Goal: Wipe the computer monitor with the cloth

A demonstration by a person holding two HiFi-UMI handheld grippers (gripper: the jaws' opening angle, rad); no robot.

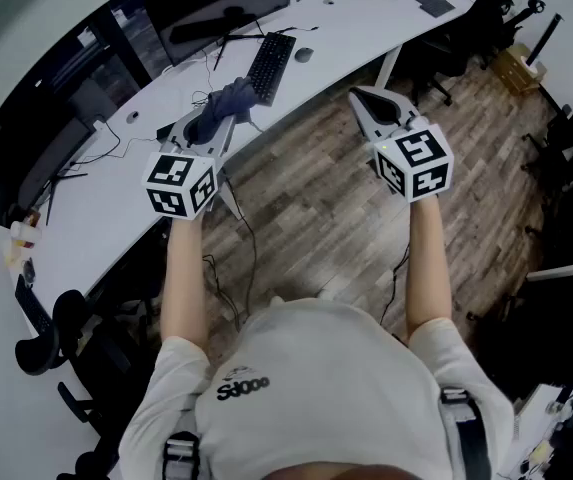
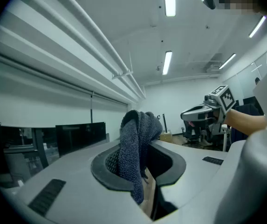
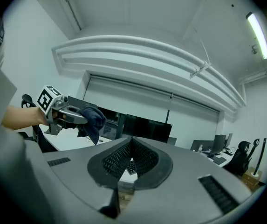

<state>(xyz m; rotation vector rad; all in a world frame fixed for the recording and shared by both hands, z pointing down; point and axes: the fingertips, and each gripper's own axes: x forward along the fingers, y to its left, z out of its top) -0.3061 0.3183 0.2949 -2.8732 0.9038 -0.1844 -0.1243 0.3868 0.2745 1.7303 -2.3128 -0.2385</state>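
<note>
Nearest to us, both arms are raised over the wooden floor (image 1: 316, 218). The left claw (image 1: 216, 123) is pinching the cloth (image 1: 230, 98), a dark bundle that stands up between its jaws and droops over one of them. The right claw (image 1: 366, 103) is pressed together with nothing in it, and it hangs over the floor just off the table's near edge (image 1: 296, 108).

The cloth sits in the upper middle of the head view, over the front part of the table and touching no screen. We judge the task barely begun. The cloth is in hand, but the reach to the screen and all of the wiping are left to do.

Just past the cloth, at upper centre, lie the keyboard (image 1: 271, 65) and the mouse (image 1: 304, 55), with loose cables (image 1: 116, 148) trailing off to the left. The monitor (image 3: 147, 129) stands behind them at the table's far side, dark and upright in the middle of the right gripper view, with more screens beside it.

There is open room above the table, so we expect the cloth can go forward over the keyboard if it is kept high enough to clear it. The floor at centre is free. Office chairs (image 1: 466, 38) crowd the upper right and another chair (image 1: 56, 338) sits at lower left, so sideways room is tighter there.
</note>
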